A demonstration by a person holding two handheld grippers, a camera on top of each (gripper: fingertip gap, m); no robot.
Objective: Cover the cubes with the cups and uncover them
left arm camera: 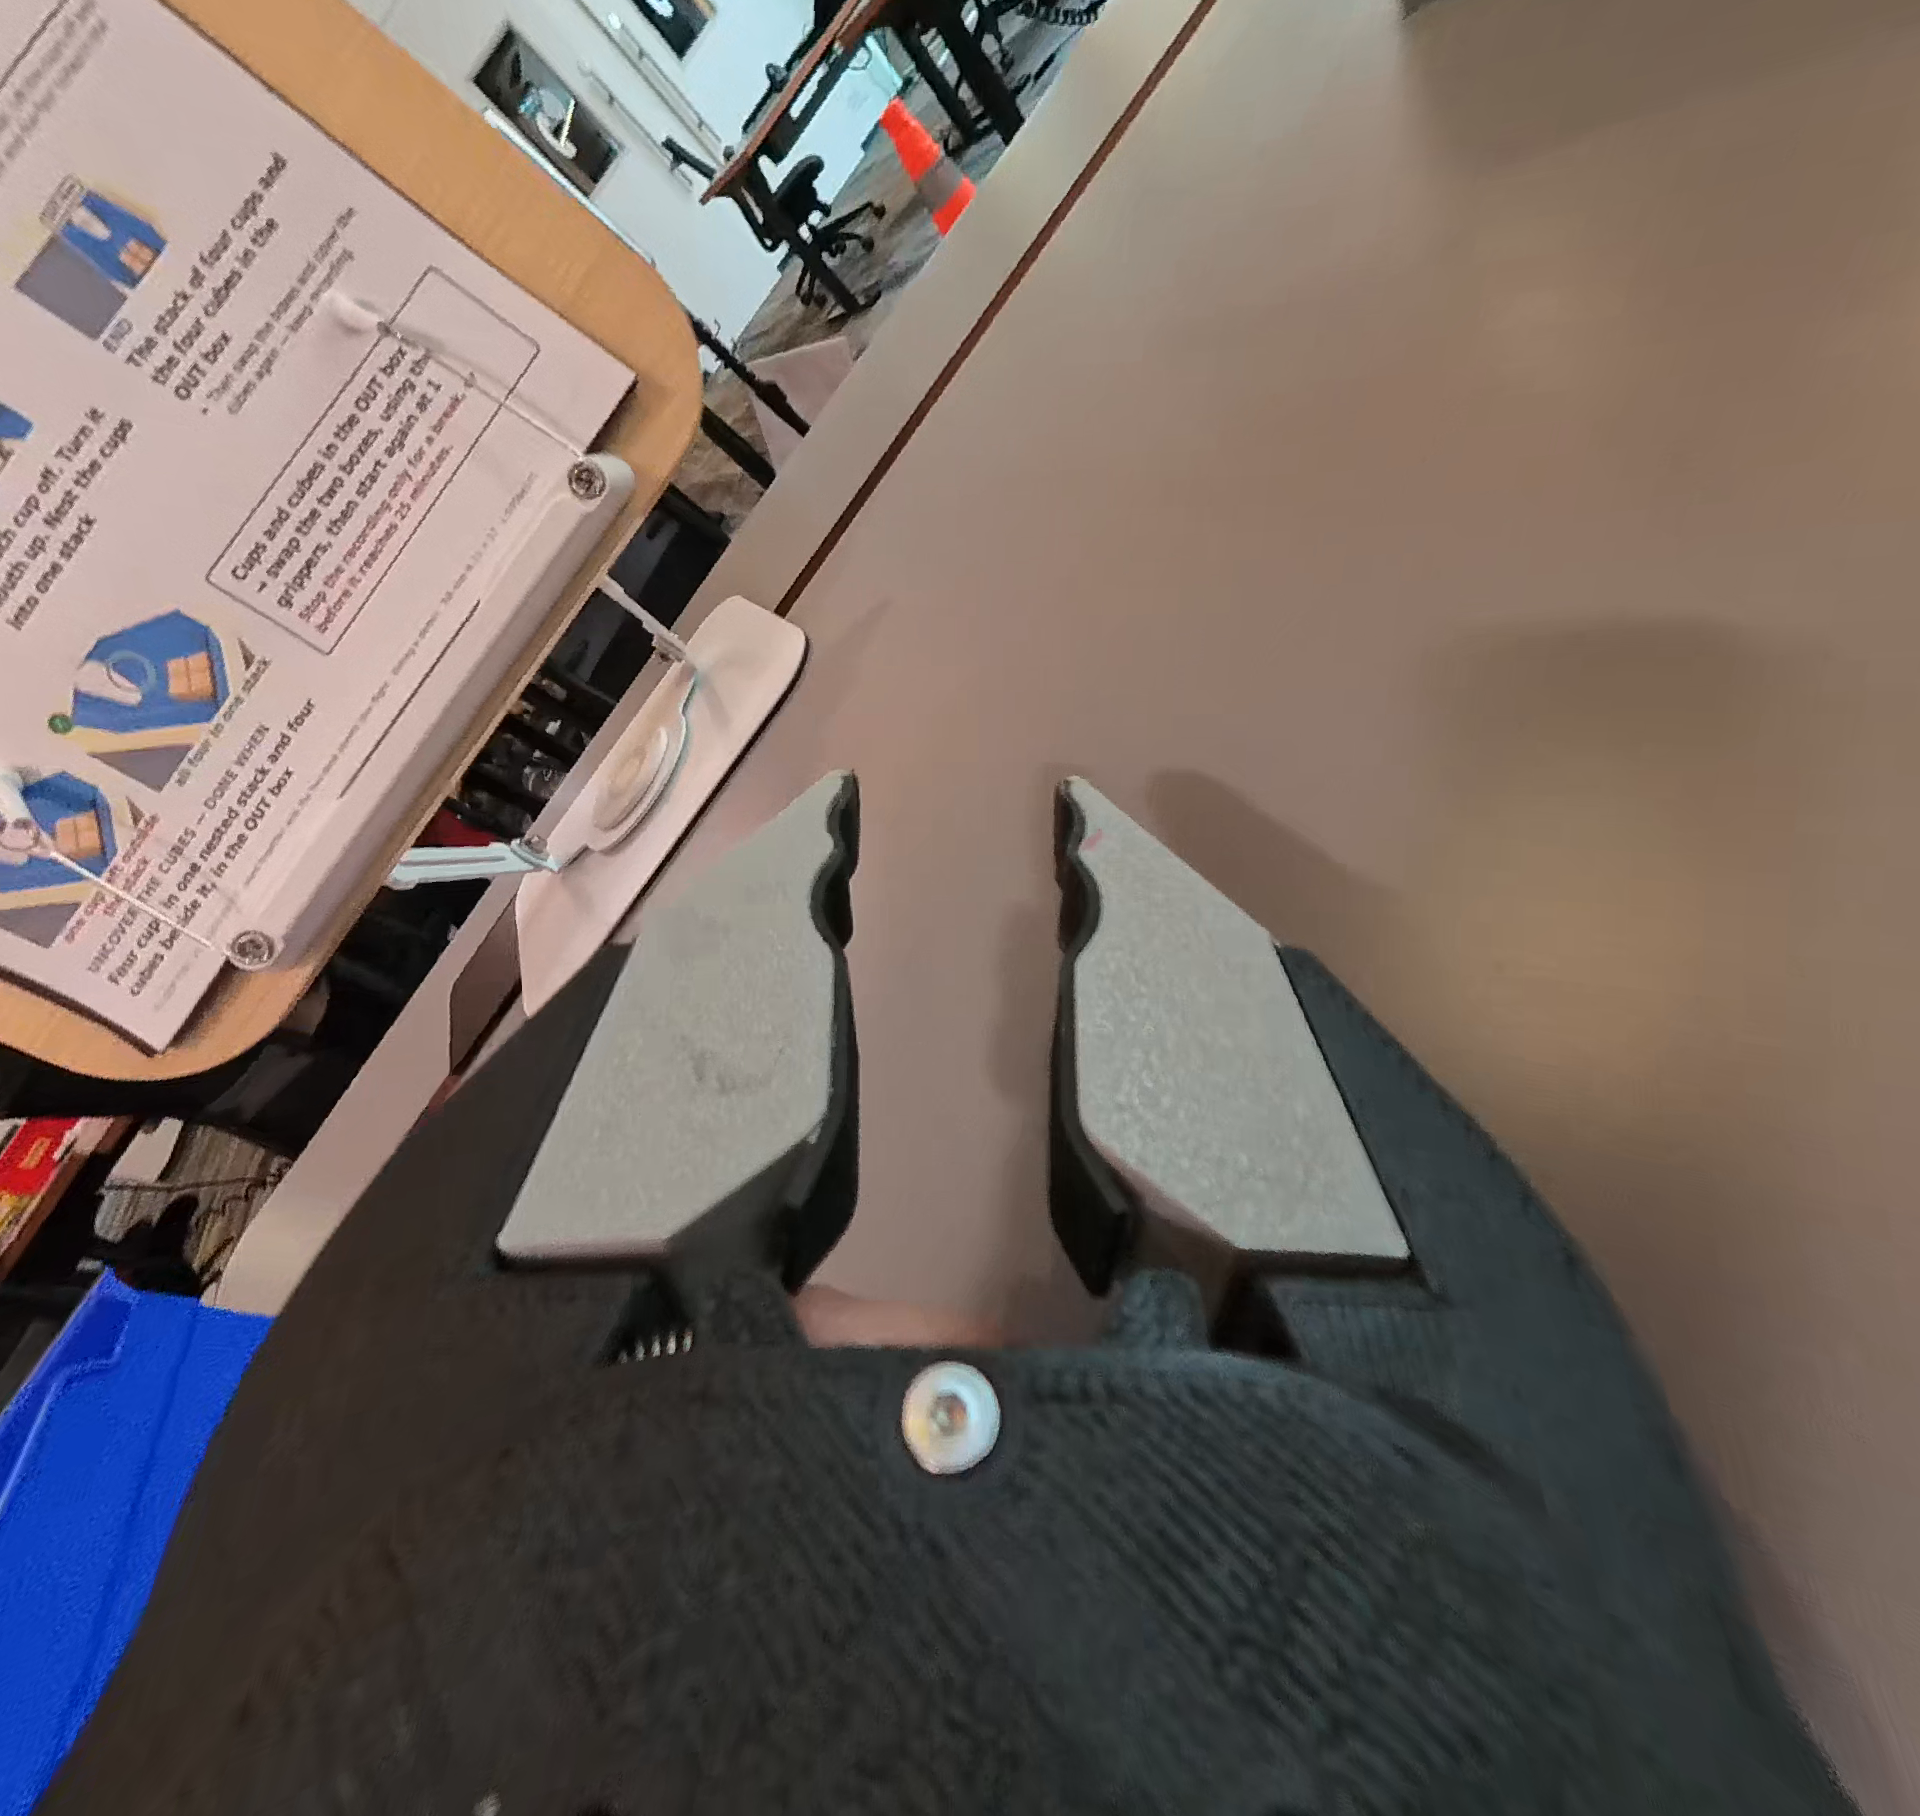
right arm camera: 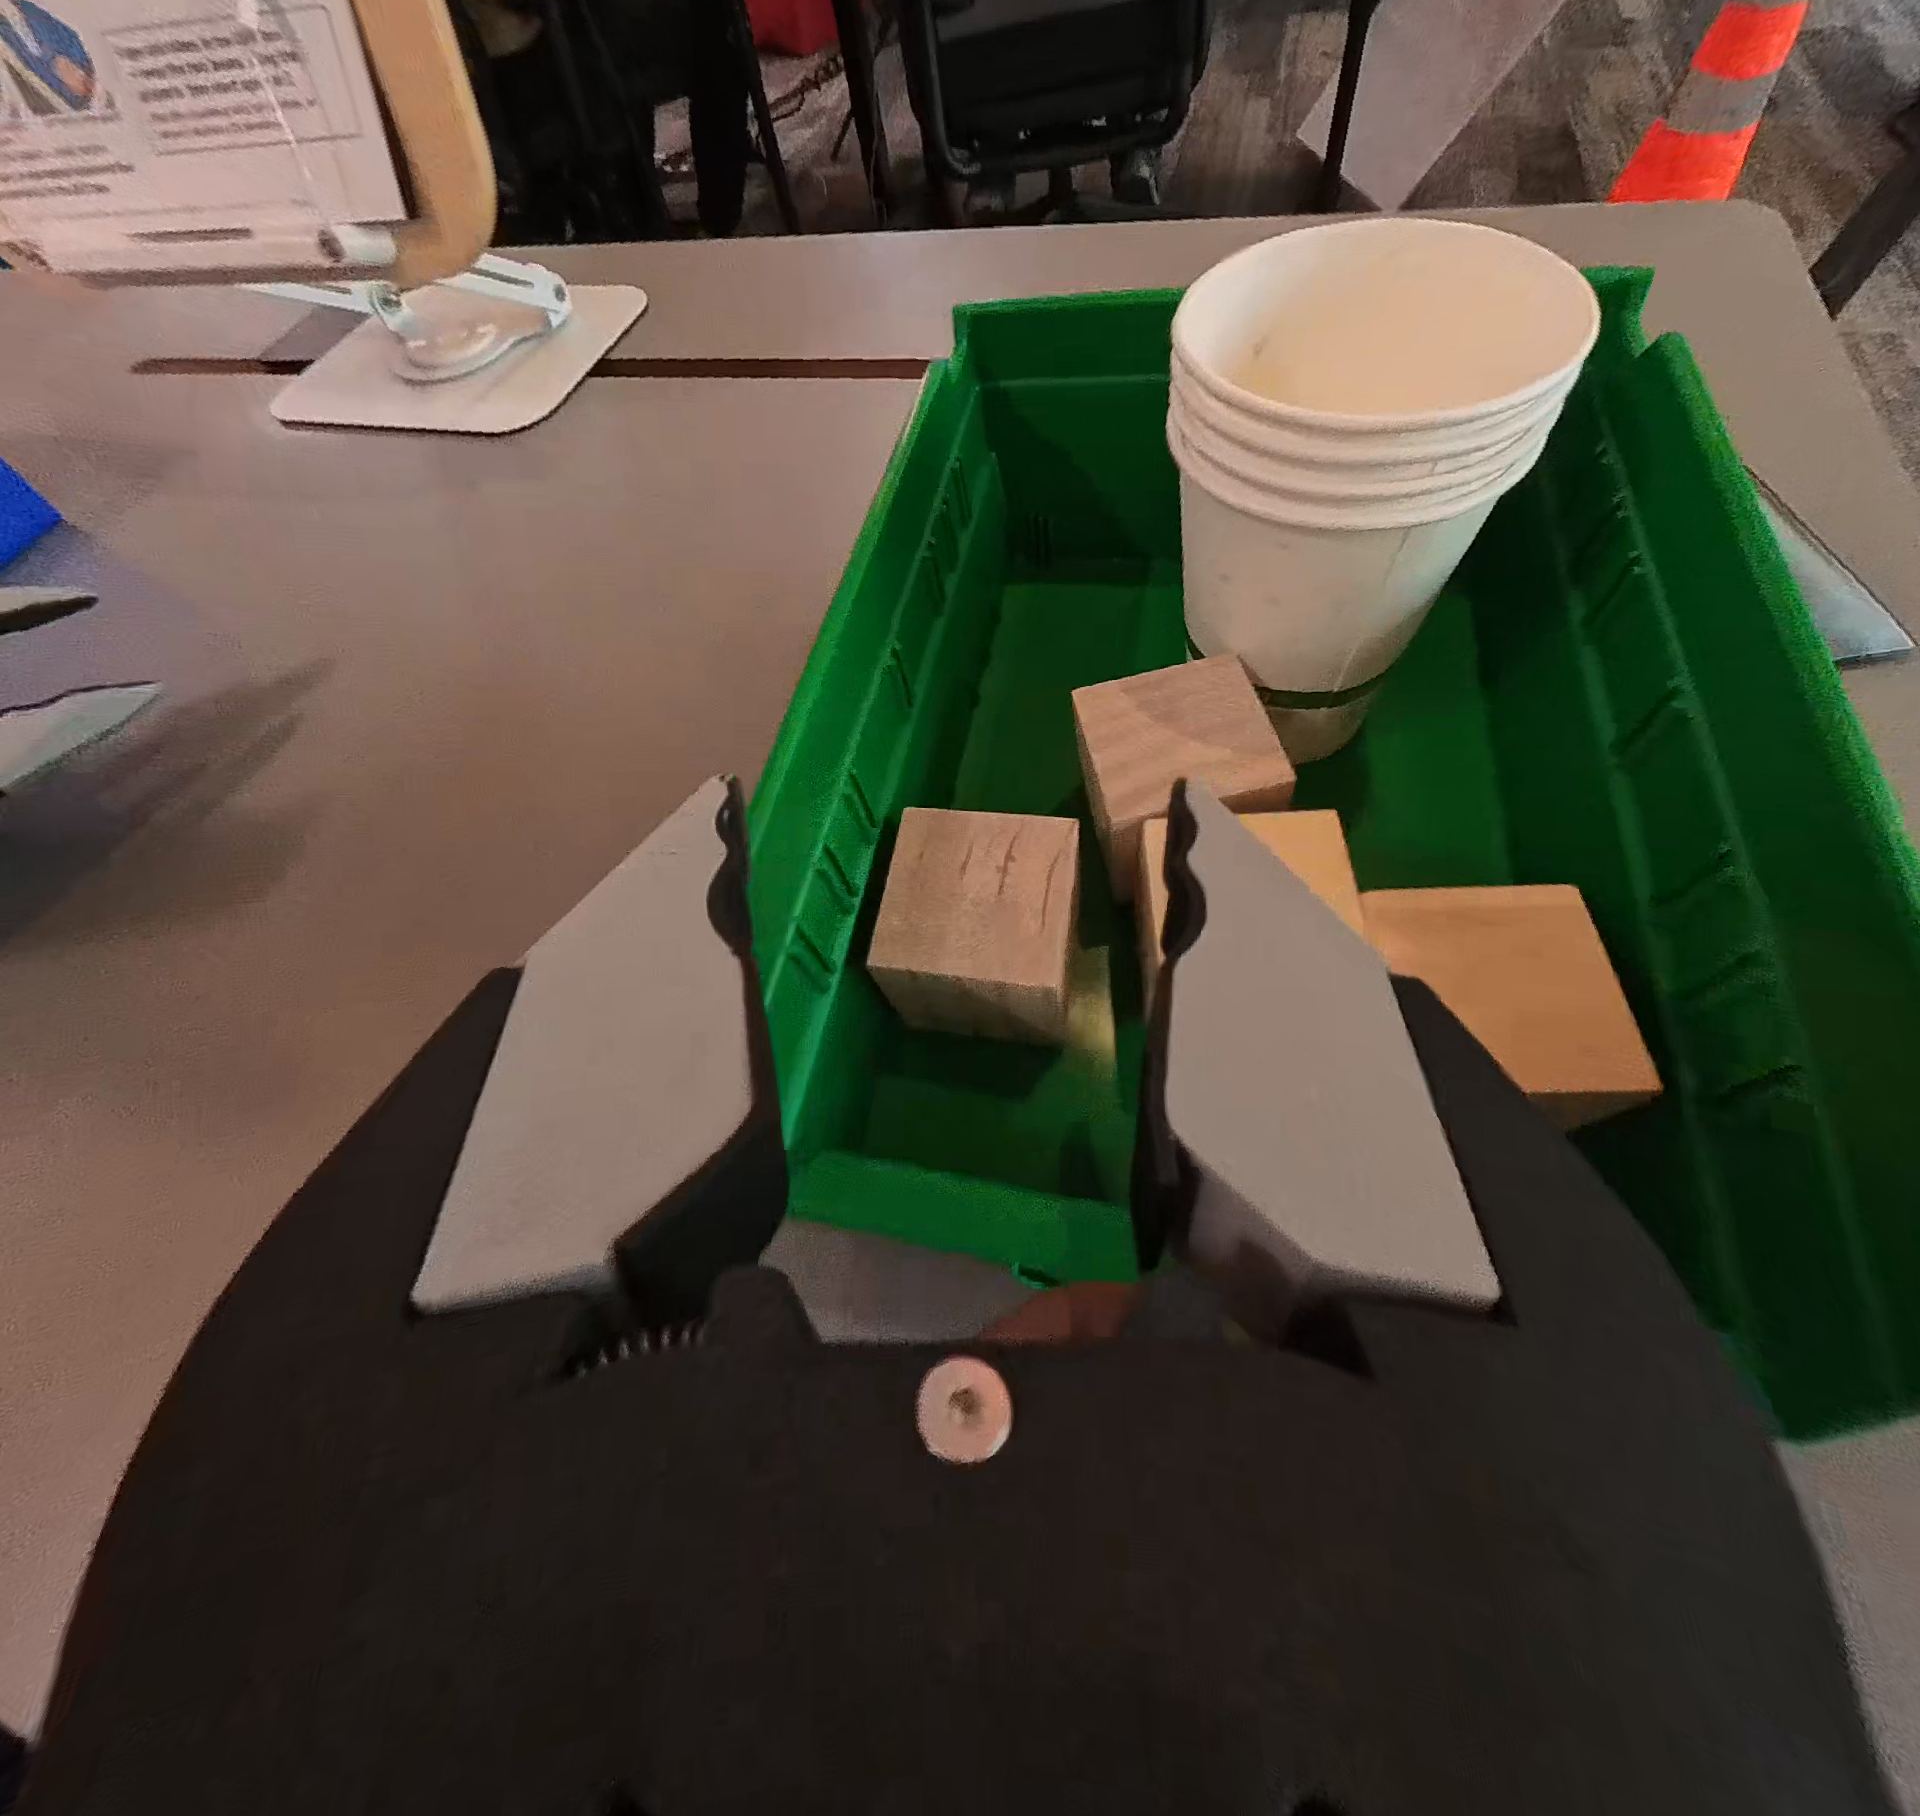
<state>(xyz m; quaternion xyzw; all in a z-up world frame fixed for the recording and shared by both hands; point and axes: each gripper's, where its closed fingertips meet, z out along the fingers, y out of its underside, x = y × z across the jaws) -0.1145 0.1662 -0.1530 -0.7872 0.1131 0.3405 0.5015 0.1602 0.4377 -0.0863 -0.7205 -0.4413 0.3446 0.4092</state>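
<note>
In the right wrist view a green bin [right arm camera: 1714, 727] holds a nested stack of white paper cups [right arm camera: 1361, 457], standing upright at its far end, and several wooden cubes. My right gripper [right arm camera: 954, 795] is open wide above the bin's near left corner. The nearest cube [right arm camera: 977, 919] lies below and between its fingers, with a clear gap to both pads. Another cube [right arm camera: 1174, 738] sits against the foot of the cup stack. My left gripper [left arm camera: 958, 800] is open and empty over the bare brown table [left arm camera: 1455, 519]. It also shows at the far left of the right wrist view [right arm camera: 52, 686].
A blue bin [left arm camera: 94, 1506] is at the table's left side. An instruction board [right arm camera: 208, 83] stands on a white stand base [right arm camera: 457, 364] at the back left. An orange cone [right arm camera: 1735, 52] and chairs stand on the floor beyond the table.
</note>
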